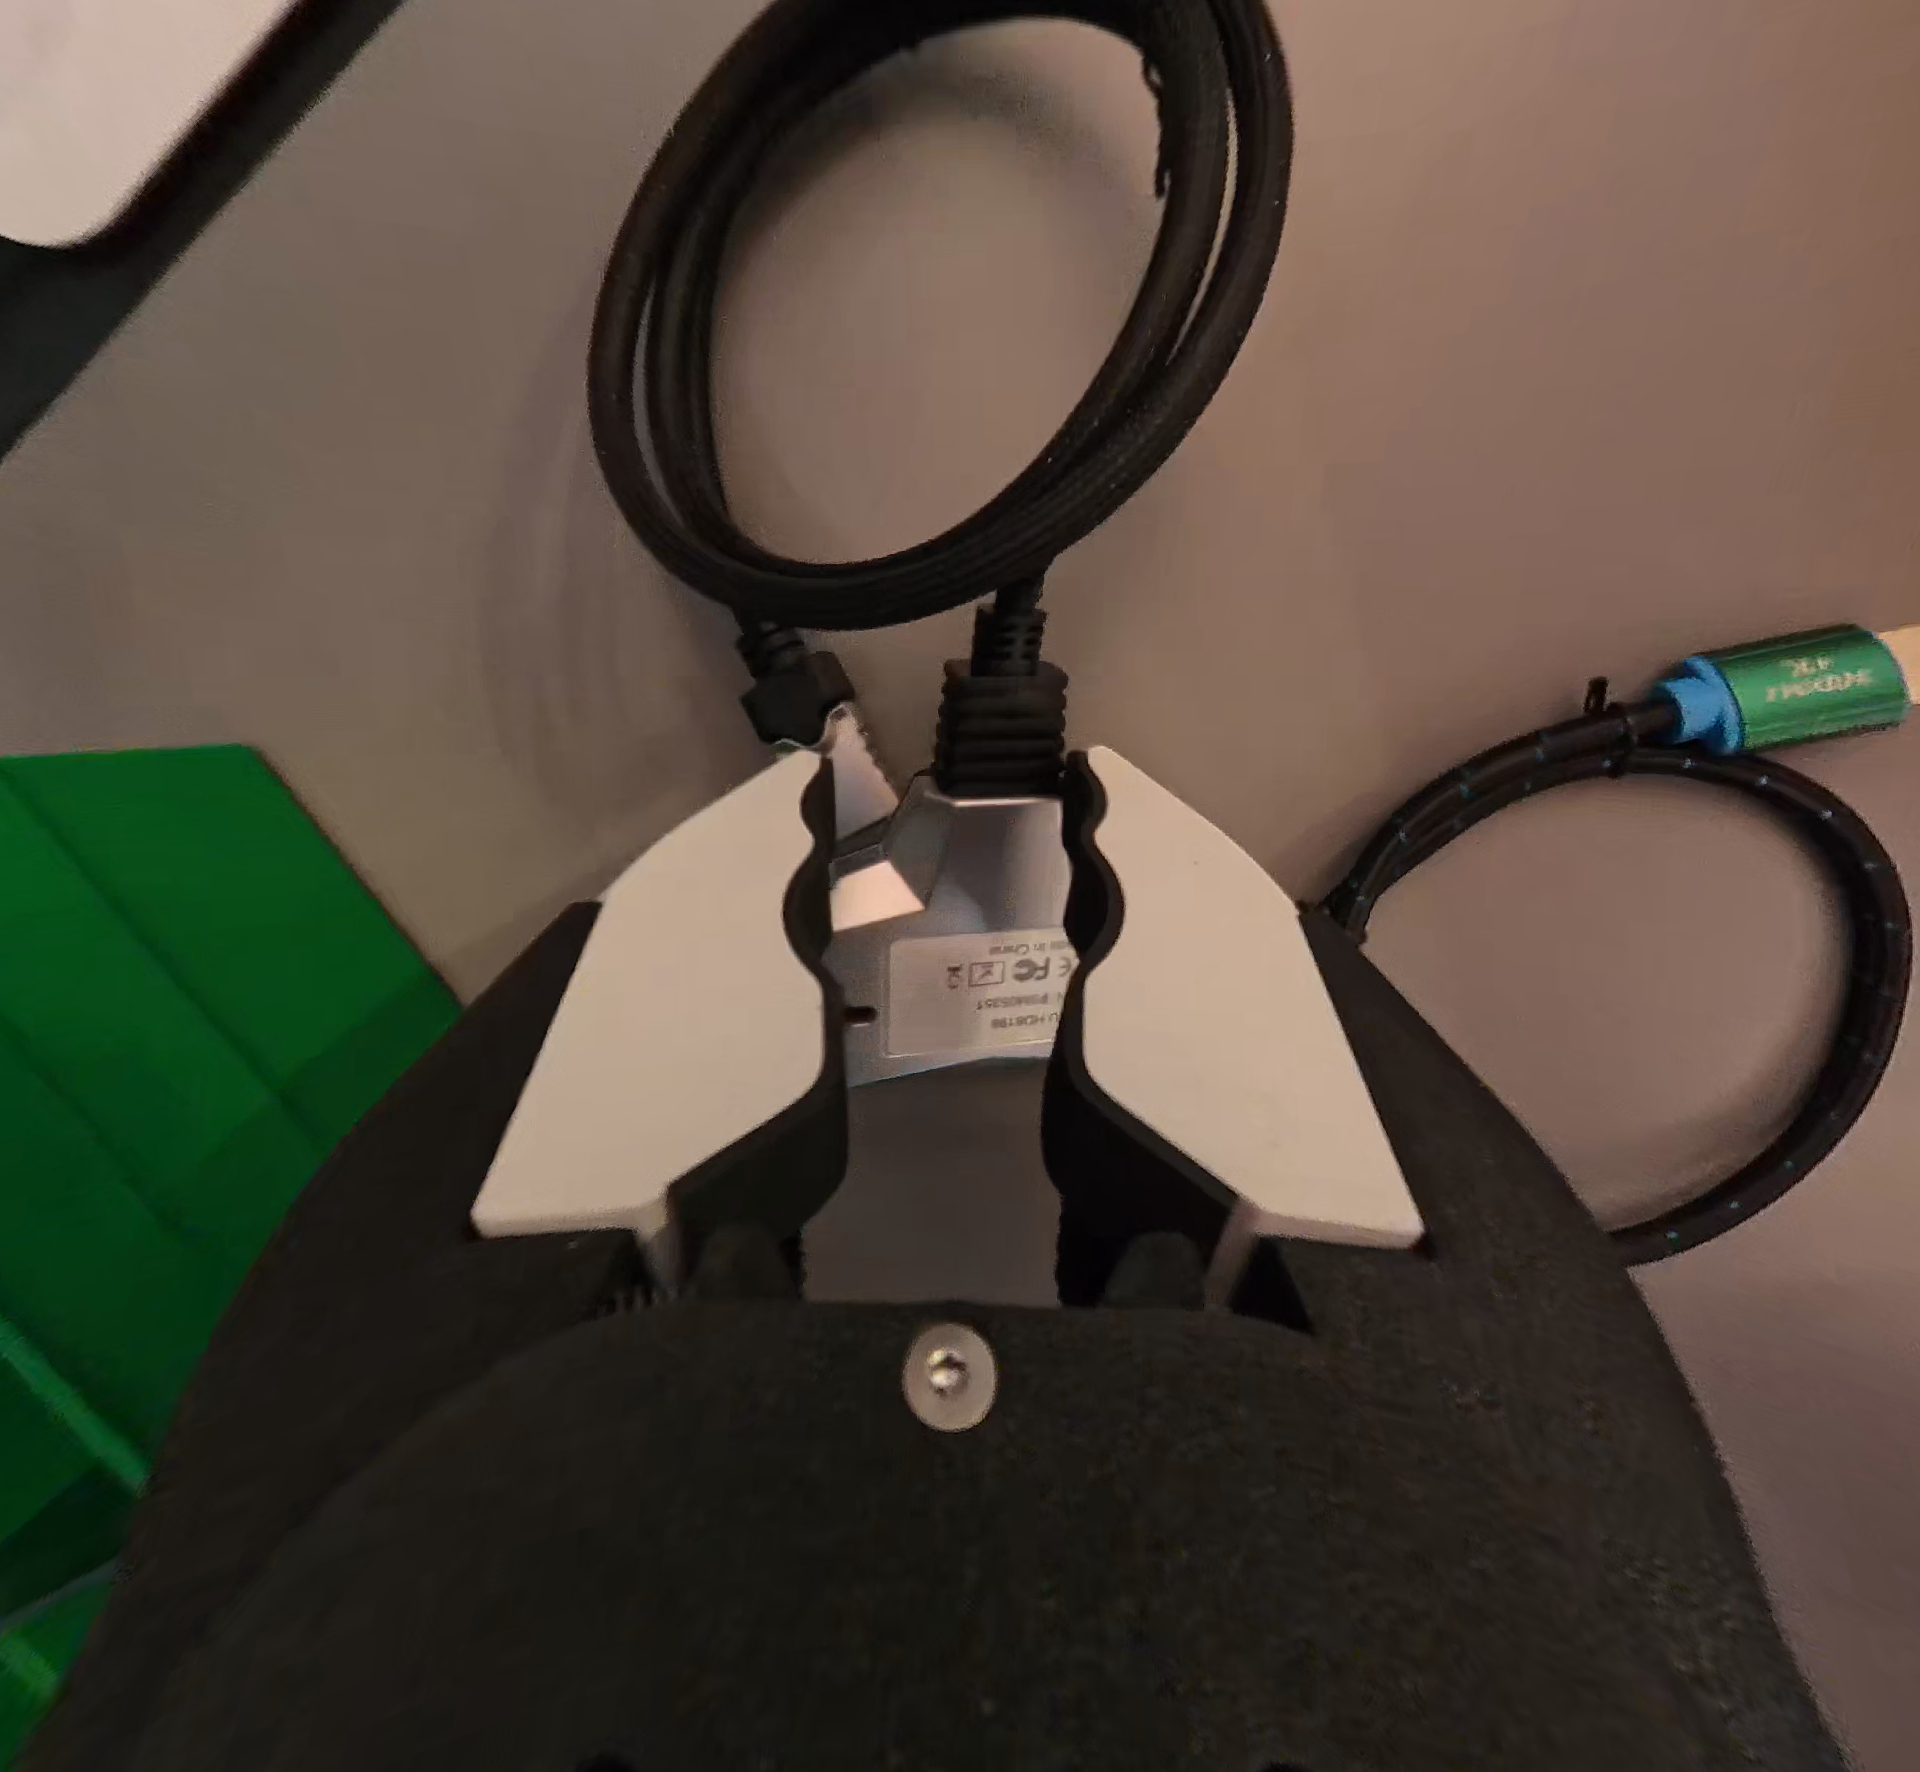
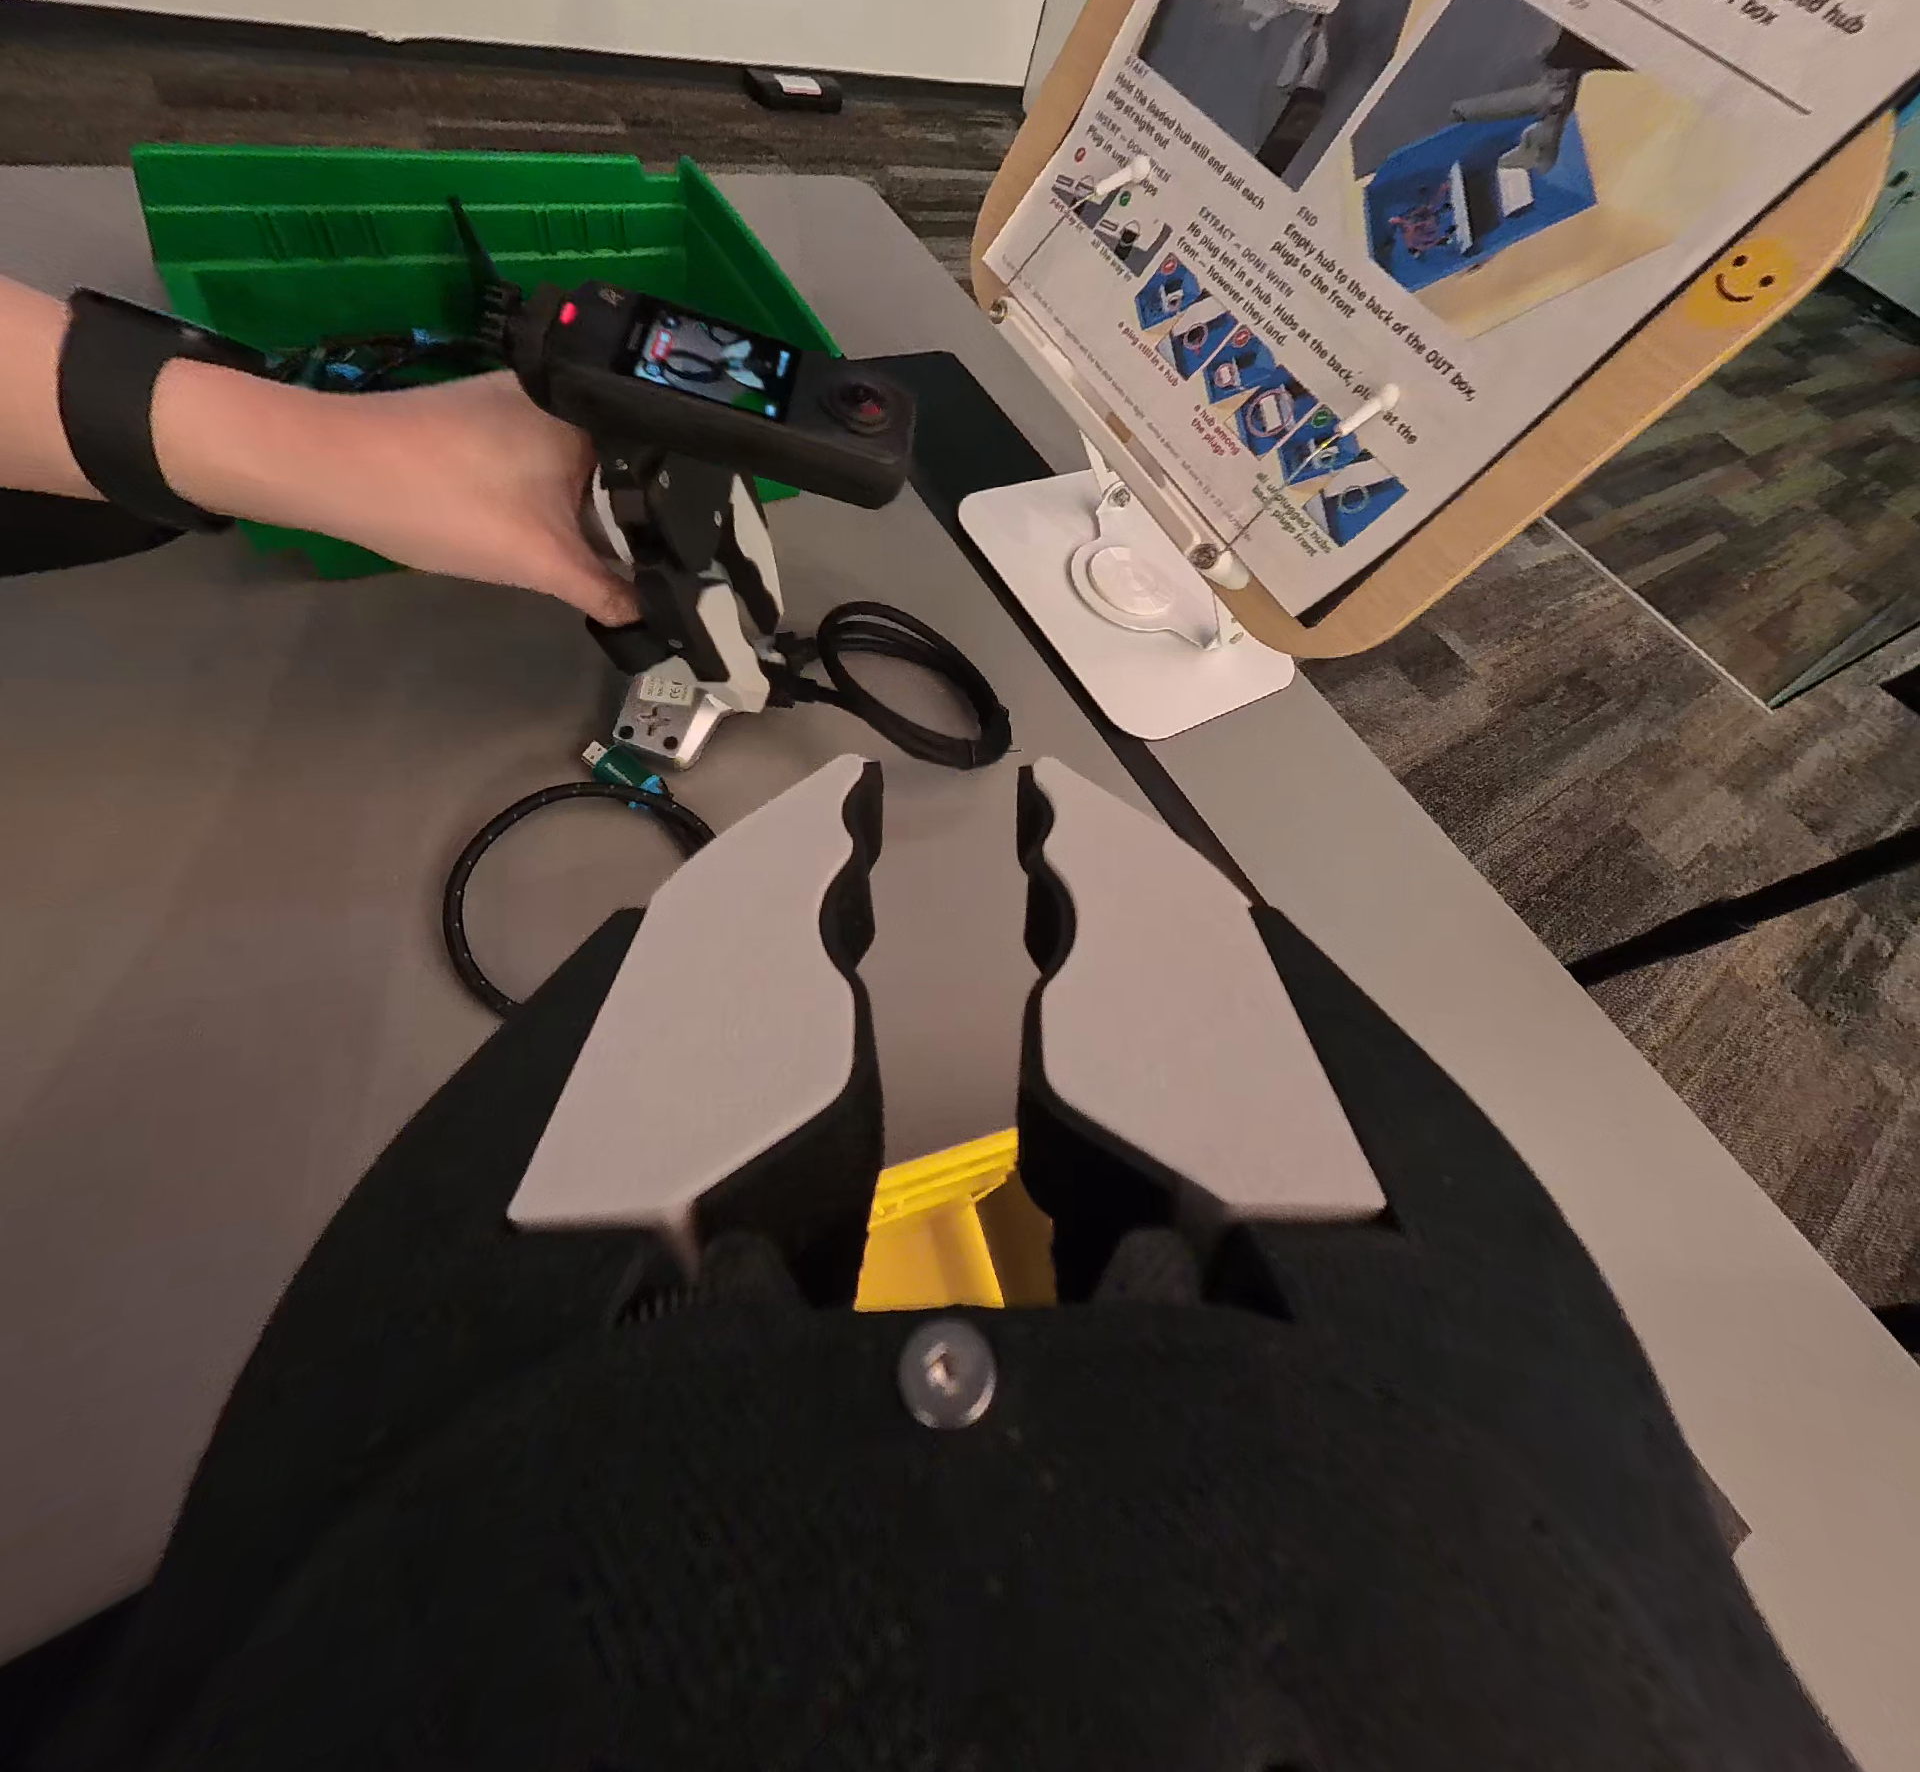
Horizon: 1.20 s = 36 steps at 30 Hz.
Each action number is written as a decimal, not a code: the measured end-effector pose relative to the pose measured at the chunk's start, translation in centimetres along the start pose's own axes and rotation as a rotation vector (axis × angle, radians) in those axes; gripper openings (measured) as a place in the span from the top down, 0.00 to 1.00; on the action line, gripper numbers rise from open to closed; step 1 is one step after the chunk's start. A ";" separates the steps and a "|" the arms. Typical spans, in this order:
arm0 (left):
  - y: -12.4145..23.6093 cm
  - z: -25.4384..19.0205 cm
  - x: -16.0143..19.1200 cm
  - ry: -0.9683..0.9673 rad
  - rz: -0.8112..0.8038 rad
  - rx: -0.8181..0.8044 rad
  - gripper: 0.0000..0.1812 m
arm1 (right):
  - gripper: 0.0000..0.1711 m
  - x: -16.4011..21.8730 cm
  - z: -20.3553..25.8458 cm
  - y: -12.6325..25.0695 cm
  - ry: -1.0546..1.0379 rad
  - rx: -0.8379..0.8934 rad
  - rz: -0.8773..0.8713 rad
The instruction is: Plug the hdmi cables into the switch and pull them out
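Switch (image 1: 935,984), a small silver box bearing a white label, sits clamped between the fingers of the left hand-held gripper (image 1: 940,818), low over the grey counter (image 1: 364,527). Jaws are closed onto its two sides. One black plug (image 1: 997,714) stands seated in the port at the far end. A second connector (image 1: 831,746) lies at an angle against the switch's left corner; whether it is inserted or merely resting there cannot be told. Both belong to the coiled black cable (image 1: 935,247), which lies on the counter just beyond the fingertips.

The right hand-held gripper (image 2: 948,777) hovers near, its jaws partly open and holding nothing. From its view, the person's hand (image 2: 416,475) grips the left tool, with the switch pressed down at the counter.

The second HDMI cable, black braid with blue flecks (image 1: 1714,943), lies coiled beside the switch; its green-shelled plug (image 1: 1818,694) is free and in no port.

A green bin (image 2: 416,247) stands behind, a yellow bin (image 2: 945,1213) shows under the right tool, and an instruction board (image 2: 1403,216) on a white stand sits at the counter's edge.

Assessment: at least one plug is in, one is out. Which phase this is, plugging or pulling, cannot be established from the present state.
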<state>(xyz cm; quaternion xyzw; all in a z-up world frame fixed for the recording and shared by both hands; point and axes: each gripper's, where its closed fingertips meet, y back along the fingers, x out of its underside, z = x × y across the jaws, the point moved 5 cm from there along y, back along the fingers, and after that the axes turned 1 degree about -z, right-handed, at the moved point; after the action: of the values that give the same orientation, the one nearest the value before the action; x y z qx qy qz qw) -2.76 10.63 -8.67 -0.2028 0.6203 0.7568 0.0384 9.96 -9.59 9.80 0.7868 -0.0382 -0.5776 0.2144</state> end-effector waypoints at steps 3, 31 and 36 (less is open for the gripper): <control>1.1 0.3 0.3 -0.025 -0.052 0.002 0.77 | 0.86 0.0 0.3 -0.6 0.012 -0.010 0.017; -2.0 0.9 -0.9 -0.403 0.291 0.734 0.75 | 0.86 0.5 0.6 -1.9 0.084 -0.012 0.053; -2.1 -0.5 0.1 -0.332 0.407 0.881 0.83 | 0.86 0.8 0.6 -2.3 0.084 -0.016 0.071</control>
<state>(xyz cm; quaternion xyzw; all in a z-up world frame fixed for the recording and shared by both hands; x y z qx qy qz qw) -2.11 10.58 -10.74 0.0807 0.8928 0.4375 0.0702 9.20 -7.87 8.09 0.8068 -0.0523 -0.5363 0.2421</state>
